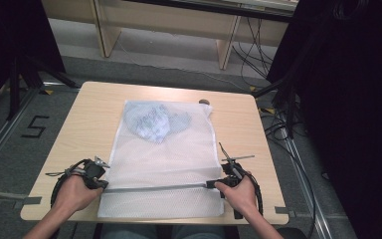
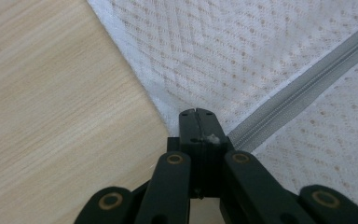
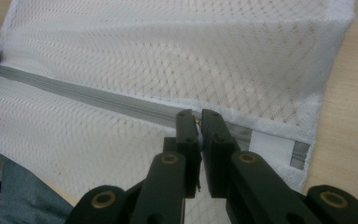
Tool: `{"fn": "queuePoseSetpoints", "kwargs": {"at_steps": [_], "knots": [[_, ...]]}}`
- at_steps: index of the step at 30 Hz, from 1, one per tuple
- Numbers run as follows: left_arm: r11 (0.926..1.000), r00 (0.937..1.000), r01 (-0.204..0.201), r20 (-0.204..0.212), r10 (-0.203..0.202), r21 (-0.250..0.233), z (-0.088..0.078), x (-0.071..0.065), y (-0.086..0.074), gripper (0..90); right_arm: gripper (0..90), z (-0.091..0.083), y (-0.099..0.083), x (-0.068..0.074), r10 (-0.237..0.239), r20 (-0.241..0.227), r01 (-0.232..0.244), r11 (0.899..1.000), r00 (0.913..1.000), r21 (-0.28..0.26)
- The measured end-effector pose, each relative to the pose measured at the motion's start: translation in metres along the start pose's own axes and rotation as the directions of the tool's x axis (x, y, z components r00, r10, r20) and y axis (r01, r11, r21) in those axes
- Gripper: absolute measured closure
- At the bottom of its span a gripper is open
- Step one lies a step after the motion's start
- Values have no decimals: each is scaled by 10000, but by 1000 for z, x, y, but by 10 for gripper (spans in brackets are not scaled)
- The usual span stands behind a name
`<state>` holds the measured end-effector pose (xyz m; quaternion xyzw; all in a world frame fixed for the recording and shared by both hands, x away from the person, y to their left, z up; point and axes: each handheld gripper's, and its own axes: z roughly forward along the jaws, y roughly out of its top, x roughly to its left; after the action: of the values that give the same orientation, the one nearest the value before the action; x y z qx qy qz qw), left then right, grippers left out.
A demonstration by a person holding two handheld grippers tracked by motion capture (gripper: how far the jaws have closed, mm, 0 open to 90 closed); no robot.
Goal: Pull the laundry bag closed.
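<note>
Pale wood-grain laminate covers the small table (image 1: 79, 129), which stands on grey flooring with dark curtains to either side. Across it lies a white rectangular mesh laundry bag (image 1: 164, 159), its near edge overhanging the table toward the person. Bunched pale-blue patterned cloth (image 1: 151, 122) shows through the netting at the far end.

A grey zipper (image 1: 154, 188) runs across the bag near its front edge, and both tools work on that line. The left gripper (image 2: 197, 113) has its jaws pressed together on the bag's corner where the zipper ends, probably to anchor the soft fabric so it cannot slide or bunch. The right gripper (image 3: 195, 117) sits at the opposite end, jaws nearly together with a small brass-coloured piece between them; that looks like the zipper pull, though it is too small to be sure.

The mesh is fine, diamond-patterned and limp, translucent enough to show wood beneath. A plain white fabric tab (image 3: 270, 147) covers the zipper's end.
</note>
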<state>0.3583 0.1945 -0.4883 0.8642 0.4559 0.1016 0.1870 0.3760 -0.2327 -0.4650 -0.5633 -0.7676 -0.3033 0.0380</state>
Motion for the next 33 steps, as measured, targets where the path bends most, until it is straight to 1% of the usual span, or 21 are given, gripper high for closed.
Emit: {"fn": "queuePoseSetpoints", "kwargs": {"at_steps": [1,2,3,6,7,9,10,11,13,14,15,18,20,22,25,27,28,29,30,32,33], "knots": [[10000,10000,4,2,-4,-1,0,0,0,900,870,0,0,-1,1,103,0,10000,9999,-22],[10000,10000,13,4,-13,-5,0,0,0,900,870,-4,-1,2,618,15,-618,9973,9981,386],[10000,10000,-5,2,5,5,0,0,0,900,870,-4,-1,0,545,221,-551,9981,9983,267],[10000,10000,-1,-4,1,1,0,0,0,900,870,-5,-1,-2,496,109,-499,9984,9987,256],[10000,10000,-4,-6,4,1,0,0,0,900,870,-7,-1,-3,640,119,-644,9972,9979,373],[10000,10000,3,2,-3,-3,0,0,0,900,870,-7,-2,-3,667,224,-673,9974,9975,257],[10000,10000,0,-4,0,-4,0,0,0,900,870,-5,-2,-7,100,77,-99,9999,9999,-69],[10000,10000,1,4,-1,-2,0,0,0,900,870,-8,-2,-5,755,237,-762,9966,9969,327],[10000,10000,3,3,-3,-4,0,0,0,900,870,-9,-3,-7,726,300,-732,9971,9969,206],[10000,10000,2,4,-2,0,0,0,0,900,870,-10,-3,-8,711,72,-712,9972,9974,243],[10000,10000,2,5,-2,-4,0,0,0,900,870,-11,-3,-8,934,65,-935,9950,9956,337],[10000,10000,13,6,-13,-7,0,0,0,900,870,-12,-4,-11,915,165,-919,9954,9957,253],[10000,10000,14,5,-14,-7,0,0,0,900,870,-13,-4,-12,1200,180,-1204,9925,9926,214],[10000,10000,17,9,-17,-3,0,0,0,900,870,-13,-4,-12,1245,26,-1245,9916,9922,336],[10000,10000,20,10,-20,-1,0,0,0,900,870,-15,-4,-17,1054,323,-1061,9941,9939,207],[10000,10000,5,8,-5,4,0,0,0,900,870,-15,-4,-18,1056,297,-1062,9941,9940,206],[10000,10000,25,28,-24,-41,0,0,0,900,869,-16,-4,-19,1075,263,-1081,9939,9939,210],[10000,10000,24,30,-24,3,0,0,0,900,870,-16,-4,-18,1404,238,-1410,9898,9898,226],[10000,10000,12,14,-12,5,0,0,0,900,870,-16,-4,-20,1345,176,-1349,9905,9908,250],[9999,10000,57,37,-57,-84,1,0,0,900,869,-17,-5,-21,1406,360,-1413,9898,9894,179],[10000,10000,34,30,-34,-36,0,0,0,900,870,-17,-4,-24,1201,436,-1209,9925,9918,174]]}}
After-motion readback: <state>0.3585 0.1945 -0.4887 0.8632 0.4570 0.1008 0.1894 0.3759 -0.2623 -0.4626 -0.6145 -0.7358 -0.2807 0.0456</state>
